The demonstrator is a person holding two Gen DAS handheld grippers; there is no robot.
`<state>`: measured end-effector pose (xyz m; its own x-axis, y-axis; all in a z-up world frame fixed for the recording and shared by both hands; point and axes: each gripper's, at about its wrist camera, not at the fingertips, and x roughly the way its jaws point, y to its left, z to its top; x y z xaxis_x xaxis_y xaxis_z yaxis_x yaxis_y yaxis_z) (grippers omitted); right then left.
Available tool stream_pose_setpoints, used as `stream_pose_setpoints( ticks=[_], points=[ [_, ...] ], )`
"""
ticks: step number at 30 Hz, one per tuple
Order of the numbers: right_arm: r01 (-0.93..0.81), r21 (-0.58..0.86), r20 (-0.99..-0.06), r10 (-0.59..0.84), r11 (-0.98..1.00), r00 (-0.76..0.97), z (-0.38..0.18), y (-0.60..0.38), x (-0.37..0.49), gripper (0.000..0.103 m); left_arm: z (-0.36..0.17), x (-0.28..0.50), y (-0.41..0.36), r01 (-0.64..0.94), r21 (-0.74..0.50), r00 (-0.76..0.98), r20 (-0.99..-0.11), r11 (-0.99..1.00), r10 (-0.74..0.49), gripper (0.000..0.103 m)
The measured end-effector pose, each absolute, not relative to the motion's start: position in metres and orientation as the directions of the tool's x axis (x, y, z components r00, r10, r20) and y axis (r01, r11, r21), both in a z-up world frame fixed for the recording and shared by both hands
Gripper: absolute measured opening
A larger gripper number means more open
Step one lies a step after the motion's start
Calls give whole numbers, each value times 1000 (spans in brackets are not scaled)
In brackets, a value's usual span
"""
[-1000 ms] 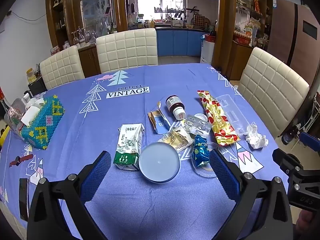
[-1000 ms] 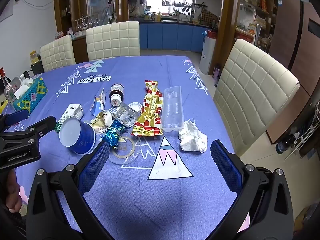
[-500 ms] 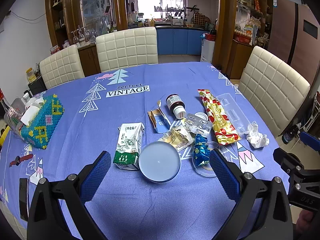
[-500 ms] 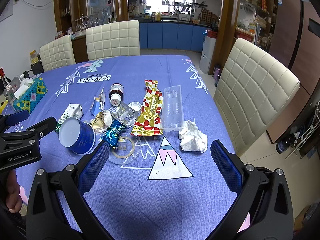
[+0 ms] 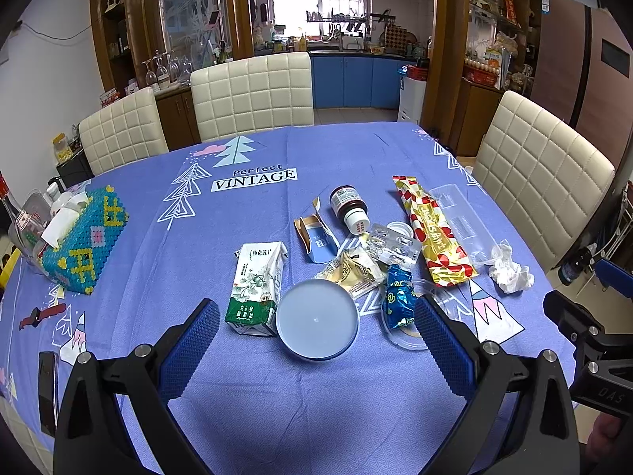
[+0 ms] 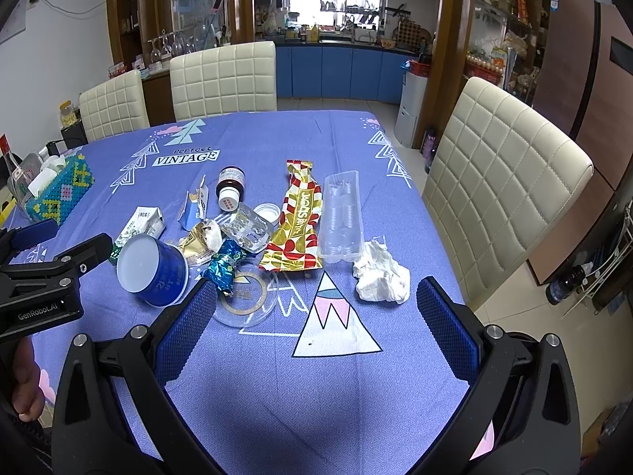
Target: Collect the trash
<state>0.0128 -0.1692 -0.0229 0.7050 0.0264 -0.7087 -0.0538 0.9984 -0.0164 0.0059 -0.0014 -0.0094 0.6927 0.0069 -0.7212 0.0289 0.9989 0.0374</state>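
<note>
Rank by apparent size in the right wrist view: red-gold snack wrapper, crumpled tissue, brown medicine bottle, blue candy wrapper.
1. red-gold snack wrapper
2. crumpled tissue
3. brown medicine bottle and blue candy wrapper look alike; the bottle lies farther away, so no ranking.

Table (image 5: pixel 356 146) under a blue printed cloth, litter lying at its middle

A milk carton (image 5: pixel 257 287) and a blue tub (image 5: pixel 317 324) on its side are sitting nearest; a brown bottle (image 5: pixel 348 208), torn blue packet (image 5: pixel 316 237), blister pack (image 5: pixel 391 245), gold wrapper (image 5: pixel 352 273) and blue foil wrapper (image 5: pixel 399 297) are clustering behind; a red-and-gold wrapper (image 5: pixel 433 233), clear tray (image 5: pixel 463 225) and crumpled tissue (image 5: pixel 510 275) are lying right; a beaded tissue box (image 5: pixel 83 245) is sitting far left
</note>
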Motion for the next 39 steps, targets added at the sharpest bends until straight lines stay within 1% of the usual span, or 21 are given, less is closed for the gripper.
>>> stream_pose_setpoints(
  ticks=[7,16,17,39],
  points=[
    [-52,-16,-709,25,999,705,-17,-171,10,100,-9,6,-1,29,38,692,-722,999,8,96],
    [-49,-14,-710,25,999,704,-22,-171,13,100,-10,6,0,29,37,689,-724,999,7,96],
    [-52,-15,-710,26,999,704,-14,-174,9,100,-10,6,-1,28,37,689,-725,999,7,96],
    [-51,-12,-709,27,999,704,-20,-171,14,100,-12,5,0,27,37,686,-727,999,9,96]
  ],
)
